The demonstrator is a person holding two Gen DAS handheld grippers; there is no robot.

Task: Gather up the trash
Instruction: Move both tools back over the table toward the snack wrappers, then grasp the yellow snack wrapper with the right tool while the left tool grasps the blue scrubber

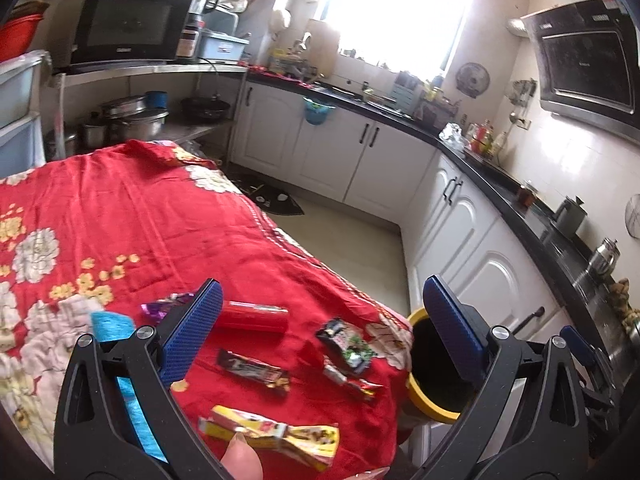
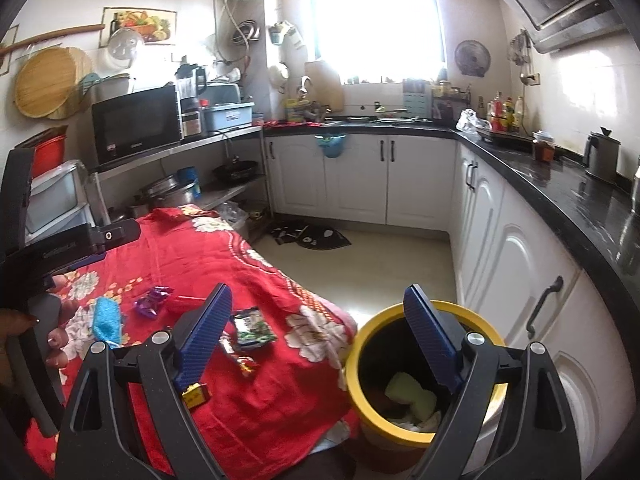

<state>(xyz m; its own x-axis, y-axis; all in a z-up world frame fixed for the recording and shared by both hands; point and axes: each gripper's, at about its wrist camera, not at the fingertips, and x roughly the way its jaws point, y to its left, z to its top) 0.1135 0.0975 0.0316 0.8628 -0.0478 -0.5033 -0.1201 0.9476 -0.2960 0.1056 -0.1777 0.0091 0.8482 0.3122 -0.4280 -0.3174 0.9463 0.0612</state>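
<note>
Both pairs of jaws are standing wide apart and gripping nothing: I am looking down the left gripper [image 1: 320,322] at the wrappers and down the right gripper [image 2: 320,340] at the bin, and only air is sitting between the blue pads.

I am reading this as the approach, with no piece picked yet. The trash is lying scattered on the near end of the red floral cloth [image 1: 132,220] that is covering the table. Closest to my left gripper a yellow wrapper [image 1: 276,436] is lying at the table's near edge, with a fingertip [image 1: 240,458] showing just below it. Beyond it a dark bar wrapper [image 1: 254,372] and a red tube [image 1: 254,316] are lying between the pads' line of sight, while a black-and-green packet [image 1: 346,346] and a small red-and-silver wrapper [image 1: 350,380] are lying toward the bin side. A purple foil wrapper [image 1: 162,308] and a blue scrap [image 1: 114,326] are lying farther left.

The yellow-rimmed bin [image 2: 356,364] is standing on the floor just beside the table's corner, already holding pale crumpled waste [image 2: 412,398]. I judge that placement is keeping every carry short. My right gripper is hanging above the bin's mouth, so I judge my left is better placed for the first pick, probably the yellow wrapper. Thin, flat film on soft cloth is likely to make pinching tricky, since the pads could be catching fabric too.
</note>
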